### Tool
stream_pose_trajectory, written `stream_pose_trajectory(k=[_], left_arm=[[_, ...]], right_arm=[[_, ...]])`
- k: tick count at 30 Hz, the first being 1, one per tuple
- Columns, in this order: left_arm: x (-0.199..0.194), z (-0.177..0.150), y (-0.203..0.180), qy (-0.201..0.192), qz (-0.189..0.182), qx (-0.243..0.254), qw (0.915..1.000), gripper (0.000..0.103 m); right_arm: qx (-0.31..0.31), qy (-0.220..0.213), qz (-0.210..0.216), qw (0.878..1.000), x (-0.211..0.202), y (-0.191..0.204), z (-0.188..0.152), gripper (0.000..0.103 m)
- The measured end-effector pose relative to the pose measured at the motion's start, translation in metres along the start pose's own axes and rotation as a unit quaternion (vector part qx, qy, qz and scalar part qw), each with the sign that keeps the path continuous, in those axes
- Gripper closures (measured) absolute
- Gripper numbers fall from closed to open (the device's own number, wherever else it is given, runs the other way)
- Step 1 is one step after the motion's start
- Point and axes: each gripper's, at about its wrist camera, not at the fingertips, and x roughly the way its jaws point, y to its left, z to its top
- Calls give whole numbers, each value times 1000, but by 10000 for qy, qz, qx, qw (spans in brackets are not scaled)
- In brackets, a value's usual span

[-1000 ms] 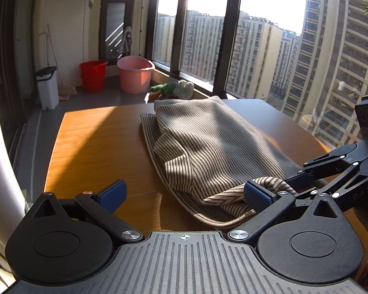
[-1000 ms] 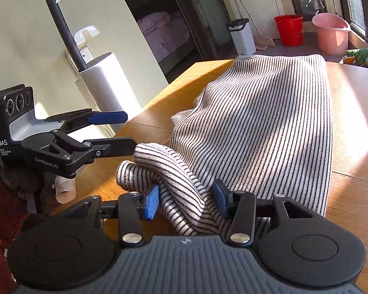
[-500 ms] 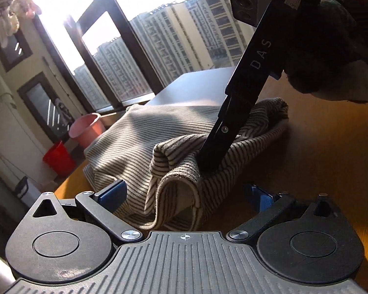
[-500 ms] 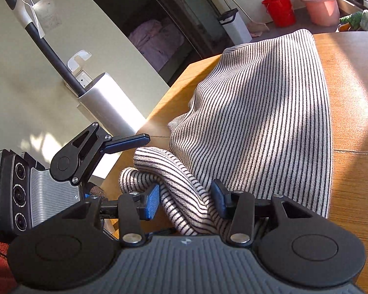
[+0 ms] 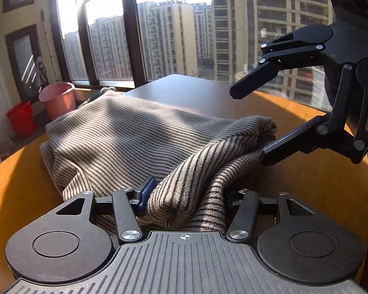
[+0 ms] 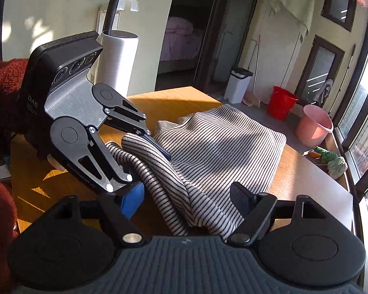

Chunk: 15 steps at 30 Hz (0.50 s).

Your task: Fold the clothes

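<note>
Since a second ago I have swapped grips: my left gripper (image 5: 186,199), which was wide open beside the cloth, has closed on a bunched ridge of the beige-and-dark striped knit garment (image 5: 125,137), while my right gripper (image 6: 186,196), which was pinching that same bunch, now stands wide open with the fold merely lying between its fingers. In the left wrist view the right gripper (image 5: 260,122) hangs open just beyond the raised fold, its lower finger touching the cloth. I judge the hand-over is done and the right is free to take a new hold for the next fold. The striped garment (image 6: 223,142) lies spread across the round wooden table (image 5: 19,171), its far hem toward the window-side edge and its bunched near end at the edge nearest me, between both tools.
</note>
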Motion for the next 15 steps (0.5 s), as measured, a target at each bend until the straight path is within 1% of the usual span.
stream_pose_trajectory(k=[2, 4, 6, 8, 9, 10, 11, 12, 13, 14, 15], left_arm=[[-2, 3, 23, -14, -358, -729, 9967, 46], [-2, 3, 34, -15, -529, -1025, 9933, 46], [-1, 3, 45, -19, -673, -1266, 9897, 46], [-1, 2, 50, -24, -722, -1407, 9874, 46], [-3, 1, 50, -11, -668, -1429, 9875, 45], [-5, 1, 49, 21, -557, -1402, 9885, 44], [-10, 1, 47, 37, -466, -1349, 9898, 41], [-17, 2, 44, 5, -440, -1289, 9907, 34], [-25, 2, 45, -66, -471, -1304, 9903, 30], [-34, 1, 48, -163, -499, -1354, 9894, 21], [-45, 3, 53, -337, -510, -1497, 9868, 19]], right_arm=[[-378, 38, -268, 9989, 4, 10, -5, 24], [-942, 20, -615, 9937, 17, 23, -8, 24], [-1626, -21, -945, 9822, 36, 38, -11, 24], [-2099, 77, -1058, 9720, 57, 46, -13, 24], [-2214, 208, -972, 9701, 69, 47, -12, 34], [-2121, 283, -906, 9726, 74, 44, -11, 60], [-1977, 389, -798, 9762, 77, 40, -8, 64], [-1724, 458, -628, 9820, 76, 34, -4, 66], [-1612, 491, -543, 9842, 73, 32, -3, 70], [-1499, 525, -459, 9862, 70, 30, -1, 71], [-1405, 572, -371, 9877, 65, 29, -1, 73]])
